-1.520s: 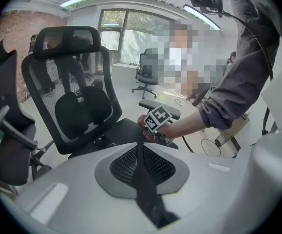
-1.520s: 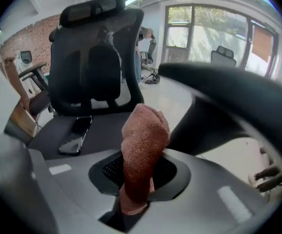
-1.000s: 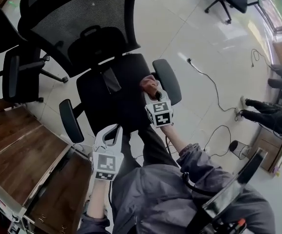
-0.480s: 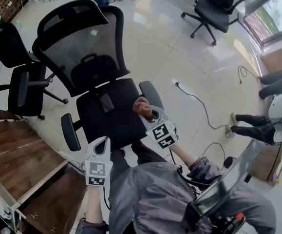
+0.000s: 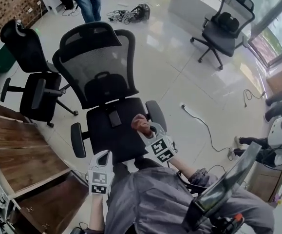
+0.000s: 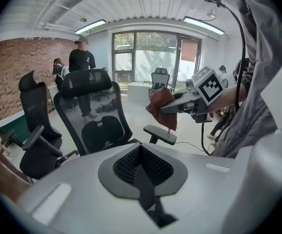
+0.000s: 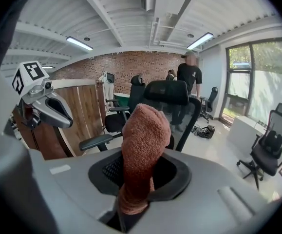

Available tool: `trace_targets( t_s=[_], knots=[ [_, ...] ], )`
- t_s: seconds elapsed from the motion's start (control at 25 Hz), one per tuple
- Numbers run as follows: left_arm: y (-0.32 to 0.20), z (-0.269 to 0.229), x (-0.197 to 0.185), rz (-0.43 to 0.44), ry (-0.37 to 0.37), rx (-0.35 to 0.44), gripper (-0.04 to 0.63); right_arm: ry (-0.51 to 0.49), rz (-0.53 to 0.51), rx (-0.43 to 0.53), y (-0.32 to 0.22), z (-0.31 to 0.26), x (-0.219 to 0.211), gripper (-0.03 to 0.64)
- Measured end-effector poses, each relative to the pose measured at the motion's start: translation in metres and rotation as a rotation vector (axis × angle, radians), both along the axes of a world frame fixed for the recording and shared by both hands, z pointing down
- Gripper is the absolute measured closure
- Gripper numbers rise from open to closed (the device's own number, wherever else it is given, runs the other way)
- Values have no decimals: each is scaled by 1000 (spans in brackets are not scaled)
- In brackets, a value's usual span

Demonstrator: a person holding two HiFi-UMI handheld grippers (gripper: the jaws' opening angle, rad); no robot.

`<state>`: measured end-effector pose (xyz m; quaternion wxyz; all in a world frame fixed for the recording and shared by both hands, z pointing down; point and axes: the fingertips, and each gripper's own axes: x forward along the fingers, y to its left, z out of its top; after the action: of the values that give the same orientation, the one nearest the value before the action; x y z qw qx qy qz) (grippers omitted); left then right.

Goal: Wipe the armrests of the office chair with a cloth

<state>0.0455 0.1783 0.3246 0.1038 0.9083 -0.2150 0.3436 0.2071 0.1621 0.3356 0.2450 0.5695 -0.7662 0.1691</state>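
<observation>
Office chair (image 5: 109, 111) sits dead ahead of both grippers. Right gripper (image 5: 149, 129) is clamped on the cloth (image 5: 141, 124), just above the right-side armrest (image 5: 155, 115); can't tell if it's touching. Left gripper (image 5: 103, 157): jaws together, empty, just behind the left-side armrest (image 5: 77, 139). My read: both armrests still to wipe. Desk (image 5: 19, 155) is off to its left, floor cable (image 5: 204, 126) well right. Nothing's blocking.

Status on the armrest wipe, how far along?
Done: the cloth is picked up, the right gripper shut on it. In hand: cloth held by the chair's armrest; contact can't be confirmed. Remaining: nothing shows either armrest wiped, the other armrest included. The left gripper is shut, empty.
</observation>
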Motion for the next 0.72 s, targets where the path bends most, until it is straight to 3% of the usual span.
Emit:
trace_targets(
  t_s=[0.28, 0.52, 0.72],
  knots=[
    [7, -10, -12, -60, 7, -14, 580, -10, -63, -43, -4, 10, -17, 526],
    [12, 9, -52, -188, 6, -43, 580, 23, -259, -82, -32, 40, -67, 526],
    [-1, 10, -86, -276, 48, -53, 580, 73, -388, -93, -77, 56, -116, 526]
  ],
)
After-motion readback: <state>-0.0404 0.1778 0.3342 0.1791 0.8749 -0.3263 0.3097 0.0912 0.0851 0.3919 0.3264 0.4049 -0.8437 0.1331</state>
